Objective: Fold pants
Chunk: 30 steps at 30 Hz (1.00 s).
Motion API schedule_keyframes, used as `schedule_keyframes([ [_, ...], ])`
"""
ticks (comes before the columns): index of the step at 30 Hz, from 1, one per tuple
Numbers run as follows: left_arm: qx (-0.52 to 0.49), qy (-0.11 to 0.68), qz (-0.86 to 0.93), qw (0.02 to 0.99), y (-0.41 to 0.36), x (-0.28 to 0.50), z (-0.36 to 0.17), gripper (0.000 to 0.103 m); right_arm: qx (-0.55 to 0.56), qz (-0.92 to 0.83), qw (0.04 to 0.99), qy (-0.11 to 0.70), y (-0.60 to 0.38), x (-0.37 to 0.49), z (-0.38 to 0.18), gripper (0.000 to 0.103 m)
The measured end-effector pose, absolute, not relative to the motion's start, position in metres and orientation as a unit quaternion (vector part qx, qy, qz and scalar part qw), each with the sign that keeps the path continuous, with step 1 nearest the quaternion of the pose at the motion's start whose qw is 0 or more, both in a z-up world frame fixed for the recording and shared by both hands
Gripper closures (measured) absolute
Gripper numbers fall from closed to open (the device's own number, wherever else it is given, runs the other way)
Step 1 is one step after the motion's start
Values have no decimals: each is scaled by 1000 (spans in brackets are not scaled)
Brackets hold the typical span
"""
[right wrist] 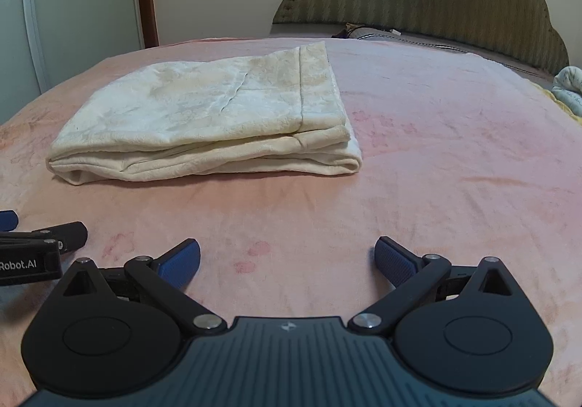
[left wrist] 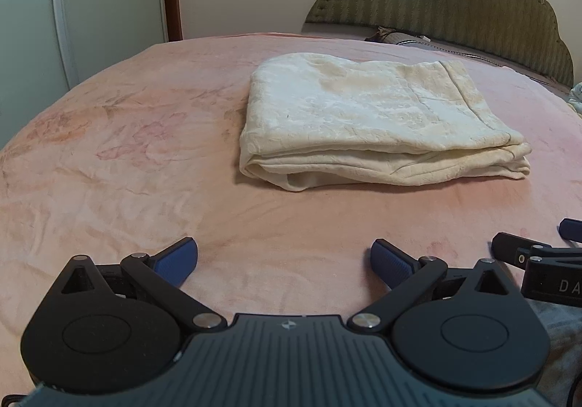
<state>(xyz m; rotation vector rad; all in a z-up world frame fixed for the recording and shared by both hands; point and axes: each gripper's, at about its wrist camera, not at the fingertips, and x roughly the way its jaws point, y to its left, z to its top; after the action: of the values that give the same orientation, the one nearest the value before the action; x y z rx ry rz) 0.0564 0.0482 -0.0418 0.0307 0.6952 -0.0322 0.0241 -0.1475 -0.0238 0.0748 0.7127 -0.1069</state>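
Cream-white pants (left wrist: 374, 119) lie folded into a flat rectangular stack on the pink bed cover (left wrist: 127, 159). In the right wrist view the same pants (right wrist: 207, 123) sit ahead and to the left. My left gripper (left wrist: 284, 259) is open, low over the cover, well short of the stack with nothing between its blue pads. My right gripper (right wrist: 287, 259) is also open and holds nothing, near the bed's front. Each gripper shows at the edge of the other's view: the right one (left wrist: 538, 254) and the left one (right wrist: 36, 247).
A green padded headboard (left wrist: 454, 3) stands at the back right with a dark pillow (right wrist: 367, 32) below it. A pale bundle of cloth (right wrist: 569, 86) lies at the bed's right edge. A wardrobe door (left wrist: 32, 17) and brown door frame are at the left.
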Motion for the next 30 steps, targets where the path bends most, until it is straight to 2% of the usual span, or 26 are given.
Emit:
schedule_keyframes([
  [10, 42, 333, -27, 942, 41, 50, -42, 0, 60, -35, 938, 341, -157, 20, -23, 0],
  [15, 34, 336, -30, 941, 43, 52, -43, 0, 25, -46, 935, 351, -146, 24, -25, 0],
  [30, 28, 337, -32, 940, 44, 52, -44, 0, 30, -44, 935, 350, -150, 22, -25, 0],
])
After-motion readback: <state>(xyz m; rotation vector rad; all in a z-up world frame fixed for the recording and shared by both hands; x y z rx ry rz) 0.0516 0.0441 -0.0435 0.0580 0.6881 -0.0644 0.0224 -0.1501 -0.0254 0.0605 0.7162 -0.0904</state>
